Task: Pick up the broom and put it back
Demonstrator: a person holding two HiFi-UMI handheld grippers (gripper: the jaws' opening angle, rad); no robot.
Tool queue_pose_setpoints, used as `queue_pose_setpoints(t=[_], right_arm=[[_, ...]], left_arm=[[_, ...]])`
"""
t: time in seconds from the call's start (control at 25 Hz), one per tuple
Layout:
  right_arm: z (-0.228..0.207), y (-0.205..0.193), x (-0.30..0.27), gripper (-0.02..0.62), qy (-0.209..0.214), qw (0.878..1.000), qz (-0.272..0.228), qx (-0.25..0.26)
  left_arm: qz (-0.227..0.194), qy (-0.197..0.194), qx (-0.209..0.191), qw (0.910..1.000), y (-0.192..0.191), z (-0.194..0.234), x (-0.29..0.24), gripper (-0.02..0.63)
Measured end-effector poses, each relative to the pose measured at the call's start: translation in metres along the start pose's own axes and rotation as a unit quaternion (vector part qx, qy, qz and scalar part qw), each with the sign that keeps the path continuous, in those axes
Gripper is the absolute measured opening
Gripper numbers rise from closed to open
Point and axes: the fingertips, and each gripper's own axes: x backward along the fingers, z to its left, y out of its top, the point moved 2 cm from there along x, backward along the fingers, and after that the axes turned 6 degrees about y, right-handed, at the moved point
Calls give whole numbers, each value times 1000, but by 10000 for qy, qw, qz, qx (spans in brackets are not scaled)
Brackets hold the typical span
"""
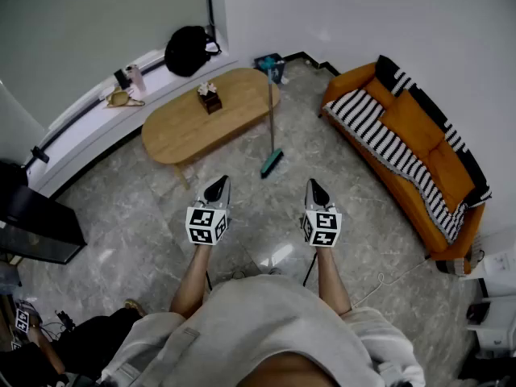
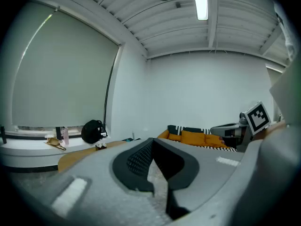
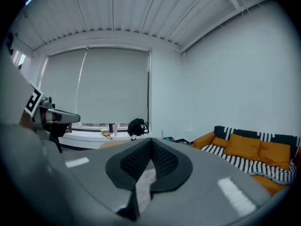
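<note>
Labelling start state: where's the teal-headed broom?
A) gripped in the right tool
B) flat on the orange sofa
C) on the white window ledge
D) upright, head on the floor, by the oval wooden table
D: the teal-headed broom stands head-down on the grey marble floor, handle rising beside the end of the oval wooden table.

In their own views, the left claw (image 2: 153,140) and right claw (image 3: 151,140) hide the head of the broom (image 1: 272,162). The head view's left edge cuts off a black cabinet (image 1: 32,216).
</note>
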Motion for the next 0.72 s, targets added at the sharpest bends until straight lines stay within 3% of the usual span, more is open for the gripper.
queue_pose_setpoints(t=[0.28, 0.72], right_arm=[[-2, 0, 0, 0, 49, 10000, -80, -24], [-37, -4, 20, 0, 94, 9998, -130, 121]], left_arm=[[28, 0, -7, 10000, 3, -1, -2, 3], [55, 44, -2, 10000, 0, -43, -11, 3]])
